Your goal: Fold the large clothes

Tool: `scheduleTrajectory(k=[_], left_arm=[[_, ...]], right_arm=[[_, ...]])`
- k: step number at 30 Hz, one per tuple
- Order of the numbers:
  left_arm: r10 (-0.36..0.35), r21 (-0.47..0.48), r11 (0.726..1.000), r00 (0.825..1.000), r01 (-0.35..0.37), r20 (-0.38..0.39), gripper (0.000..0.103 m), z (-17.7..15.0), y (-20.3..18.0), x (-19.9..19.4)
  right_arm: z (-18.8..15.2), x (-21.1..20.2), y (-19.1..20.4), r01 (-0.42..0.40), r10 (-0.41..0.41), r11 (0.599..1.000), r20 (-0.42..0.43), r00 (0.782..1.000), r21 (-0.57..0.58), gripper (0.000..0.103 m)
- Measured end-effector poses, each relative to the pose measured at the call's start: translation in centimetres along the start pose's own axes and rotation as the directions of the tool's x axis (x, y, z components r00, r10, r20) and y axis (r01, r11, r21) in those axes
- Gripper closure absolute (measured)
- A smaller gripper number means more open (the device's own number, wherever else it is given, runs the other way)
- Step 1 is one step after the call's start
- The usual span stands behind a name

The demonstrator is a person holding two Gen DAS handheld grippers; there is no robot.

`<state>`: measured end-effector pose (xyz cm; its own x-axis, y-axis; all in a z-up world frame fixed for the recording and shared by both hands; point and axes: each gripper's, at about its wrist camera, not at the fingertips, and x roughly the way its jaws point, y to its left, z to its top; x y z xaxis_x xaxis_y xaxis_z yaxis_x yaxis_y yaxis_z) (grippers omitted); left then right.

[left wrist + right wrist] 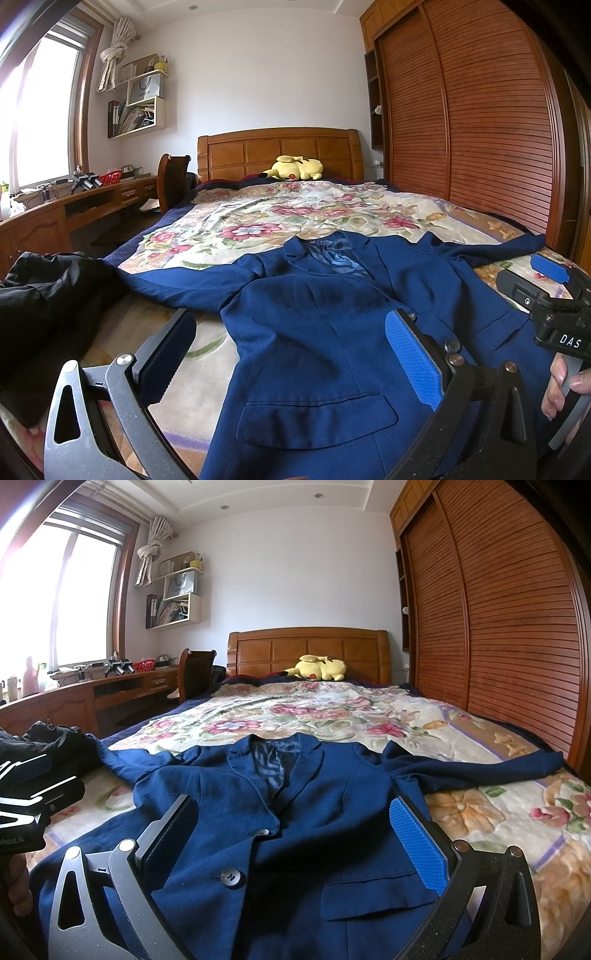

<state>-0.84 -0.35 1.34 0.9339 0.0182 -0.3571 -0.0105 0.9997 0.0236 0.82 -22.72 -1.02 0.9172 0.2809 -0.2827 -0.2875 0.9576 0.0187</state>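
- Left wrist view: a blue blazer (pixel 325 332) lies face up on the floral bedspread (pixel 295 214), filling the lower middle of the frame, collar toward the headboard (pixel 277 151) and both sleeves spread out to either side.
- The left gripper (pixel 291 354) sits low in this frame with its jaws spread wide and nothing between them; the blazer's left front panel and flap pocket show in the gap.
- At the right edge of the same frame, the right gripper (pixel 546 291) appears with its blue pad, and a hand (pixel 565 384) curls round its grey trigger.
- A black garment (pixel 48 295) is heaped at the left edge, touching the end of the blazer's sleeve.
- Right wrist view: the right gripper (pixel 295 845) also stands wide apart and holds nothing, over the buttoned front of the blazer (pixel 295 830); a dark button (pixel 232 878) lies between the fingers, low and left of centre.
- The right flap pocket sits just beside the blue pad at lower right.
- The left gripper's black body shows at the left edge of this frame.
- A yellow plush toy (pixel 319 668) rests against the headboard in the upper middle.
- A louvred wooden wardrobe (pixel 498 609) fills the right side; a wooden desk (pixel 92 694) runs beneath the window (pixel 62 590) at upper left.
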Motion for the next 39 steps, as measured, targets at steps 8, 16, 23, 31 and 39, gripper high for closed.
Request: scheduleTrajectory(k=[8,16,23,31,39], left_arm=[[0.001,0.001,1.000,1.000,-0.001,0.001,0.000,0.1,0.0,-0.1],[0.000,0.001,1.000,1.000,0.000,0.001,0.000,0.0,0.0,0.0],[0.000,0.001,1.000,1.000,0.000,0.002,0.000,0.0,0.0,0.0],[-0.003,0.000,1.000,1.000,0.003,-0.003,0.000,0.1,0.0,-0.2],[0.030,0.022,0.999,0.999,-0.030,-0.026,0.000,0.0,1.4,0.6]], right_arm=[[0.0,0.0,0.0,0.000,0.000,1.000,0.000,1.000,0.000,0.000],[0.0,0.0,0.0,-0.001,0.001,1.000,-0.001,1.000,0.000,0.000],[0.0,0.0,0.0,-0.002,0.002,1.000,-0.001,1.000,0.000,0.000],[0.0,0.1,0.2,-0.009,0.009,1.000,-0.004,1.000,-0.003,0.000],[0.3,1.0,0.8,-0.048,0.048,0.999,-0.022,0.999,0.001,0.000]])
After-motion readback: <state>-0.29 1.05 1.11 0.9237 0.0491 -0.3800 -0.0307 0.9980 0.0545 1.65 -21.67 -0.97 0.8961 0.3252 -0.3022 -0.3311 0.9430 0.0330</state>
